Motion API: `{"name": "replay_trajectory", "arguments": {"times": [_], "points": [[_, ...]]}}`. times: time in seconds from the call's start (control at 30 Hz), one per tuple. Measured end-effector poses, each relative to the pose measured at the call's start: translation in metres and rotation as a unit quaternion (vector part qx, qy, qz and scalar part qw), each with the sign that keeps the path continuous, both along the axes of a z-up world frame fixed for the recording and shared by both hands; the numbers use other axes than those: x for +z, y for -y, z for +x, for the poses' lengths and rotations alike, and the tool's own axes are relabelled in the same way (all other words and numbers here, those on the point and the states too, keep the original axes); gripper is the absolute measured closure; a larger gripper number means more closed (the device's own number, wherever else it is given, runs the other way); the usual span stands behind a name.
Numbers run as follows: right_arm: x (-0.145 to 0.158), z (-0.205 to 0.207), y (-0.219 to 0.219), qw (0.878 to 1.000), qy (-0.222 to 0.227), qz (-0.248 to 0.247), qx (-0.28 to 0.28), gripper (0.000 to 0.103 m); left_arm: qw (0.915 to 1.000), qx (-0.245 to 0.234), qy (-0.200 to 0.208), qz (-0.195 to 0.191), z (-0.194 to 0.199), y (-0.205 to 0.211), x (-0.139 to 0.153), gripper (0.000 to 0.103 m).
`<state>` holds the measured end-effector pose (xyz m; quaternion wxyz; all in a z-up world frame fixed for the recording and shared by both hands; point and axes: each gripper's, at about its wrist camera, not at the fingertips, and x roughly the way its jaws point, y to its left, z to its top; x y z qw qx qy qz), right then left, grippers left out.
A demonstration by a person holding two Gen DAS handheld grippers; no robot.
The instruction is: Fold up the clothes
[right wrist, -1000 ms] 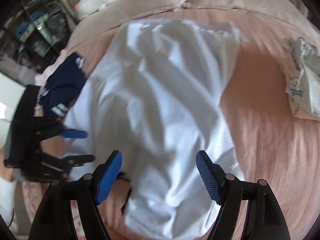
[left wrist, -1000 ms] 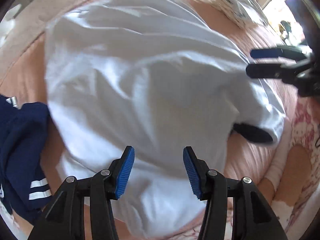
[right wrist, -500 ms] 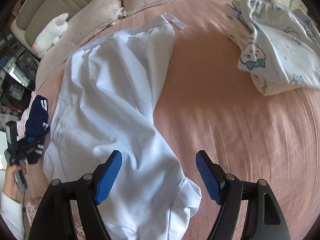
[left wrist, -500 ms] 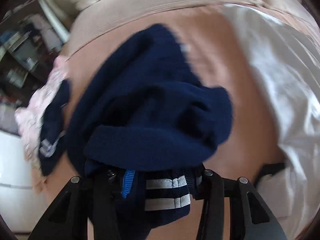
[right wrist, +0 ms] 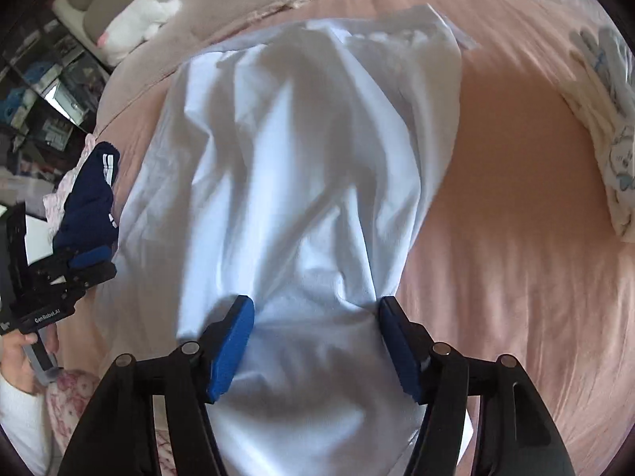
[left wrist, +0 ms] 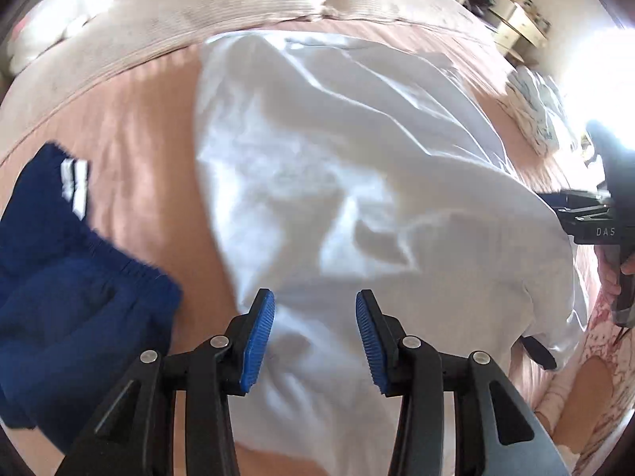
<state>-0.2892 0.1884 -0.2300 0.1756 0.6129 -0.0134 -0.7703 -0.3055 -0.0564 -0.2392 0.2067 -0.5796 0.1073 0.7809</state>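
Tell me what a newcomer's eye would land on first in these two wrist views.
The big crumpled white cotton garment spread across the middle of the pink bedspread dominates both views. Left of it lies a bunched navy blue garment with white stripes. A pale printed folded cloth sits at the bed's right edge, and a white plush toy rests by the far cushions.

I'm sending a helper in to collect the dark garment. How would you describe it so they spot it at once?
On the pink bed, look beside the big white shirt, on the side away from the printed clothes. The navy garment lies crumpled there, the only dark piece, with white stripes.
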Motion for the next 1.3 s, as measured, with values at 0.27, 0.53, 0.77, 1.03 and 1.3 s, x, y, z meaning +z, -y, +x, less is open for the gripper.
{"name": "replay_trajectory", "arguments": {"times": [0.27,0.53,0.77,1.03,1.3], "points": [[0.012,-0.003,-0.064,0.998,0.023,0.017,-0.063,0.038,0.9742,0.109,-0.012,-0.197,-0.006,0.106,-0.014,0.051],[-0.007,-0.056,-0.084,0.995,0.050,-0.006,-0.081,0.038,0.9580,0.267,0.030,-0.099,0.006,0.228,0.023,0.054],[-0.015,-0.072,-0.037,0.987,0.073,-0.113,-0.093,0.041,0.9949,0.083,0.056,0.007,-0.024,0.075,-0.005,0.052],[0.026,-0.067,-0.014,0.993,-0.089,0.078,0.019,0.093,0.9862,0.125,0.040,-0.101,-0.047,0.132,-0.011,0.050],[0.049,-0.102,-0.030,0.992,-0.104,0.072,-0.003,0.082,0.9738,0.226,0.026,-0.007,-0.029,0.235,0.053,0.058]]}}
